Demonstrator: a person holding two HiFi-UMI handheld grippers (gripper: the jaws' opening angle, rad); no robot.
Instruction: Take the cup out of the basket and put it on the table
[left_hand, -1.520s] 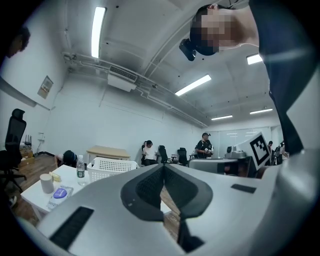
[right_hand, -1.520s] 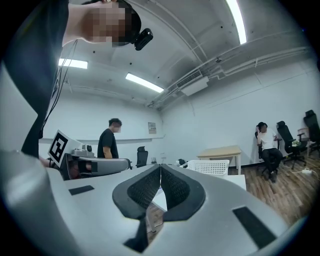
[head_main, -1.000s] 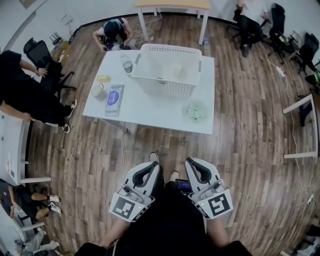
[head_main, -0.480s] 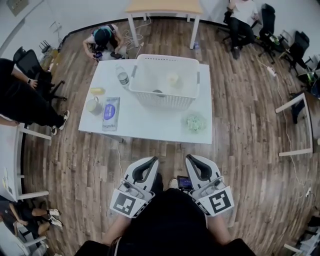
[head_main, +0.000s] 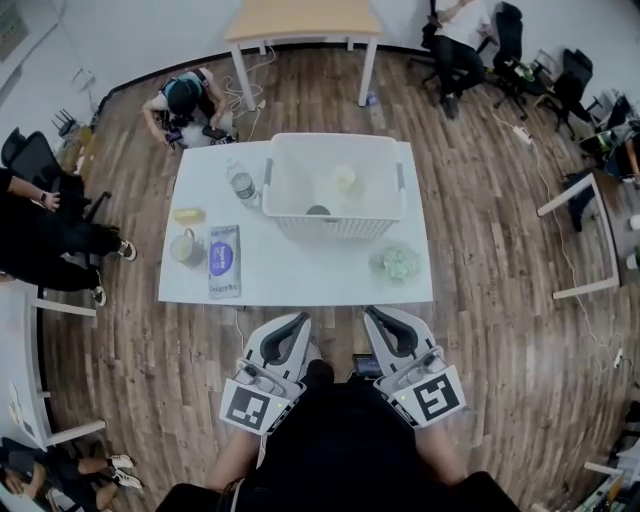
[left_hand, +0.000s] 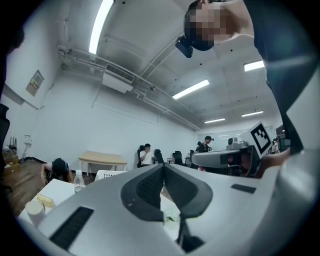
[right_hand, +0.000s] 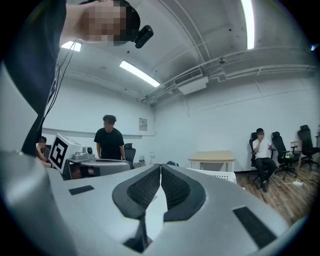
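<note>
Wood-floored office, white worktop ahead, white basket on it, pale cup inside, my left tongs and right tongs pressed together, empty.

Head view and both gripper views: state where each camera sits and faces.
Head view: on the person's head, looking steeply down at the white table and basket; left tongs, right tongs and dark torso show.
Left gripper view: on the left tongs, looking level along closed jaws over the table; right tongs at right.
Right gripper view: on the right tongs, level; left tongs at left.
Shared: both gripper views show the wooden desk by the far wall.
</note>
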